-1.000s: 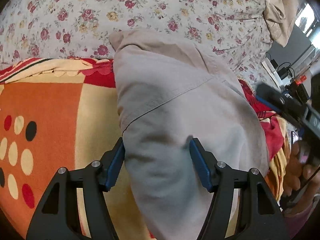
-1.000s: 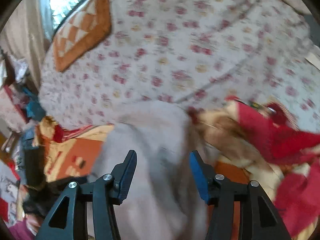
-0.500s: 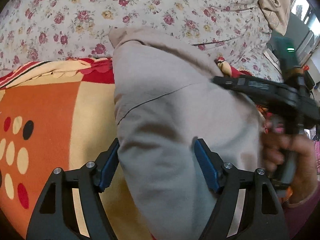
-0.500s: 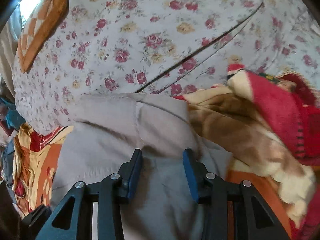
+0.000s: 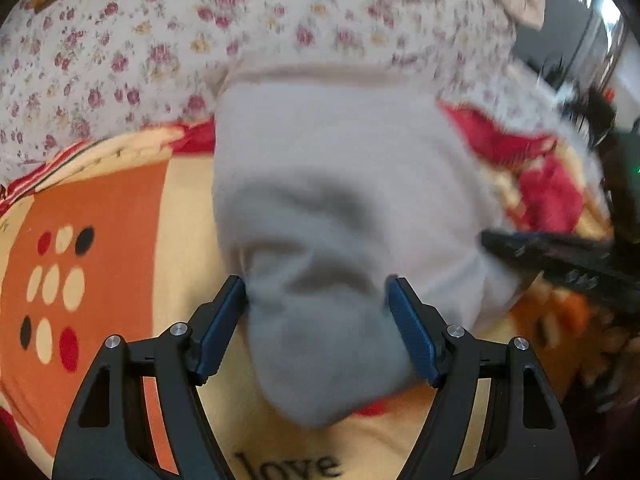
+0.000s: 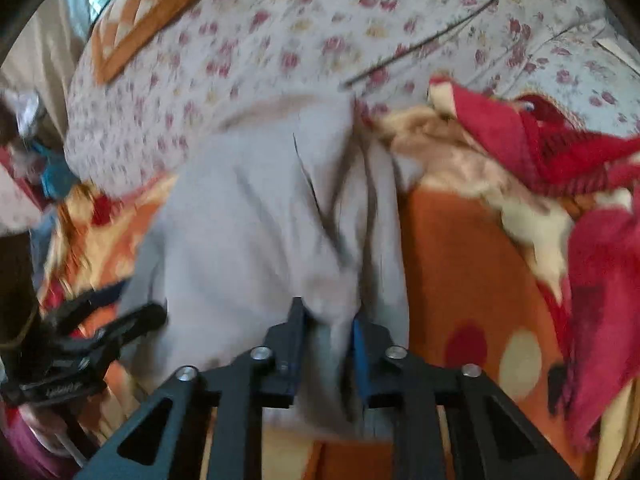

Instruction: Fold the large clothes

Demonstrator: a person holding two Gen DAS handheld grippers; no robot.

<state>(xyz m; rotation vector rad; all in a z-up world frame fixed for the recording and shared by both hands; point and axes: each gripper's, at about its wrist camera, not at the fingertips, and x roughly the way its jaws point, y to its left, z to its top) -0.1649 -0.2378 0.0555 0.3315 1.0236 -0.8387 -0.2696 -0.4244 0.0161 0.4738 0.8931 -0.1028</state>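
Observation:
A large beige-grey garment [image 5: 320, 184] lies lengthwise on an orange, cream and red blanket [image 5: 100, 208]; it also shows in the right wrist view [image 6: 256, 216]. My left gripper [image 5: 316, 312] is open, its blue pads either side of the garment's bunched near end. My right gripper [image 6: 328, 336] is shut on a pinched fold of the garment at its right edge. The right gripper appears in the left wrist view [image 5: 560, 256] at the garment's right side, and the left gripper shows in the right wrist view [image 6: 88, 340] at lower left.
A floral bedsheet [image 5: 240, 20] covers the bed beyond the garment. A rumpled red and cream blanket edge [image 6: 560, 168] lies to the right. An orange patterned cushion [image 6: 148, 12] sits at the back left. Clutter and cables [image 5: 580, 92] stand past the bed's right side.
My right gripper has closed on the garment's right edge and pulled it, bunching the cloth. The garment's near end has crumpled between my left gripper's open fingers.

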